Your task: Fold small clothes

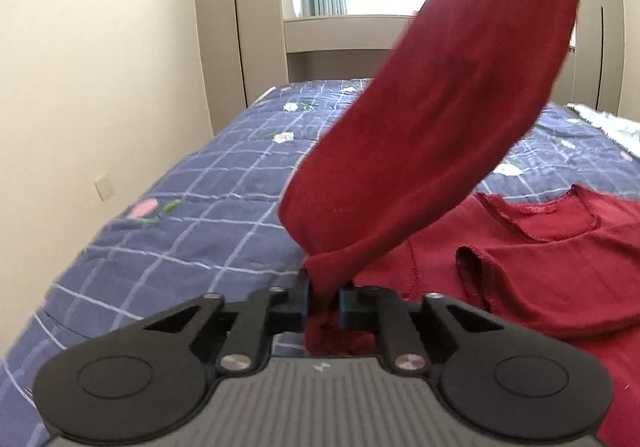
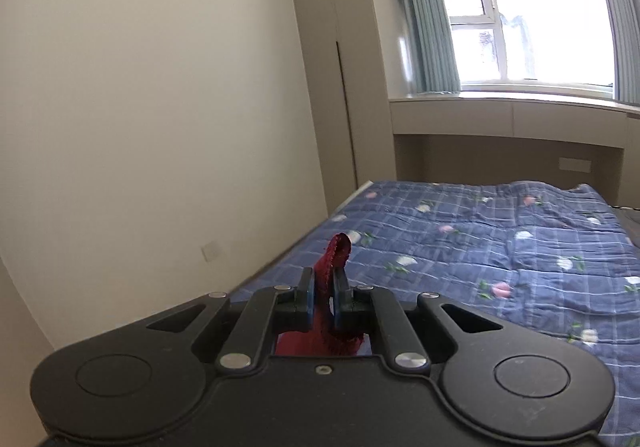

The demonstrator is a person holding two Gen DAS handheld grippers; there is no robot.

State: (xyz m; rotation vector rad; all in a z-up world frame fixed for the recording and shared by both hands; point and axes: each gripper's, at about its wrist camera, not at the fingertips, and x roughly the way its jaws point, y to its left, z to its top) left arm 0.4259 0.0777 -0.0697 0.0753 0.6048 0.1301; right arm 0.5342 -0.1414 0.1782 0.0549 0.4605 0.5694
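A dark red long-sleeved top (image 1: 560, 247) lies on the bed, its neckline and body at the right of the left wrist view. One sleeve (image 1: 440, 107) is stretched up and away towards the upper right, out of frame. My left gripper (image 1: 324, 297) is shut on the lower part of that sleeve, red cloth bunched between its pads. In the right wrist view, my right gripper (image 2: 323, 297) is shut on a red fabric end (image 2: 336, 251) that pokes up between the fingers, held well above the bed.
The bed carries a blue checked quilt (image 2: 480, 247) with small flowers. A cream wall (image 2: 160, 87) and a tall wardrobe (image 2: 332, 67) run along its left side. A window with green curtains (image 2: 520, 7) and a ledge stand beyond the bed's far end.
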